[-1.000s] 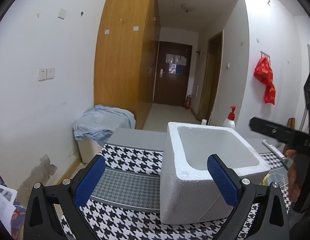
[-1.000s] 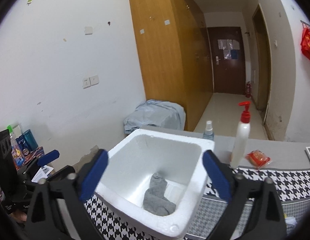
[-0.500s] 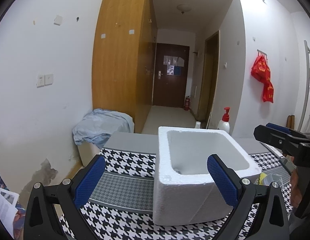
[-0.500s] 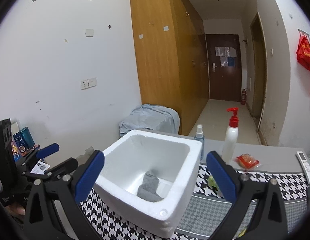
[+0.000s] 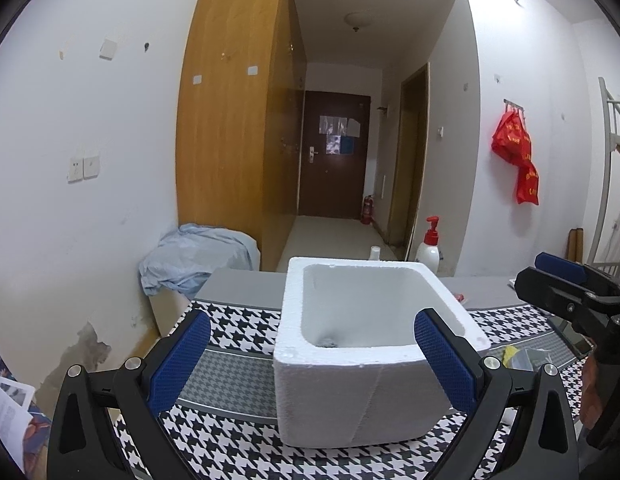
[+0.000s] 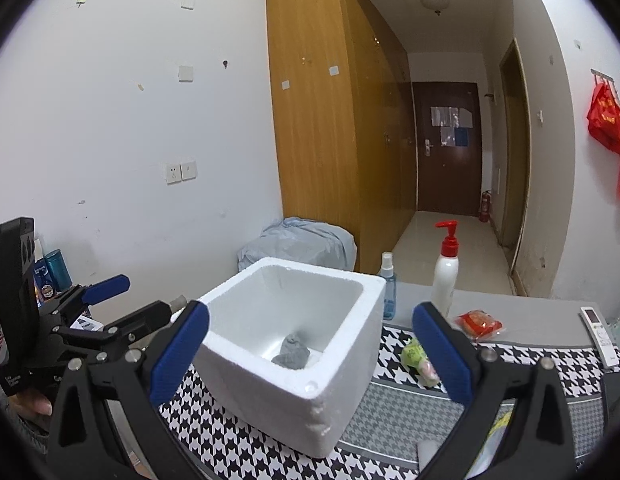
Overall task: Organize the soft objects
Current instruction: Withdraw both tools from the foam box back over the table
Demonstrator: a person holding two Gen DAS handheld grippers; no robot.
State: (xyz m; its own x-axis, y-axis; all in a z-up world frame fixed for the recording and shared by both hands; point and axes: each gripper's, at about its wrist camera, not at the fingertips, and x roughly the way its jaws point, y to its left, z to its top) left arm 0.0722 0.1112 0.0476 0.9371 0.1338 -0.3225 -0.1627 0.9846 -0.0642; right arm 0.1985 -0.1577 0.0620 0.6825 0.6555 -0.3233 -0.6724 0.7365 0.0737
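Both claws, left (image 5: 312, 354) and right (image 6: 310, 350), are wide apart and empty, and the floppy, light sock (image 6: 290, 354) mid-frame in the box (image 6: 342, 392) should be pinched at its bunched middle.

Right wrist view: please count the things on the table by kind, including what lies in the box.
Foam box: 1
Grey sock in the box: 1
Bottles, pump and spray: 2
Red packet: 1
Green packet: 1
Remote control: 1
Total: 7
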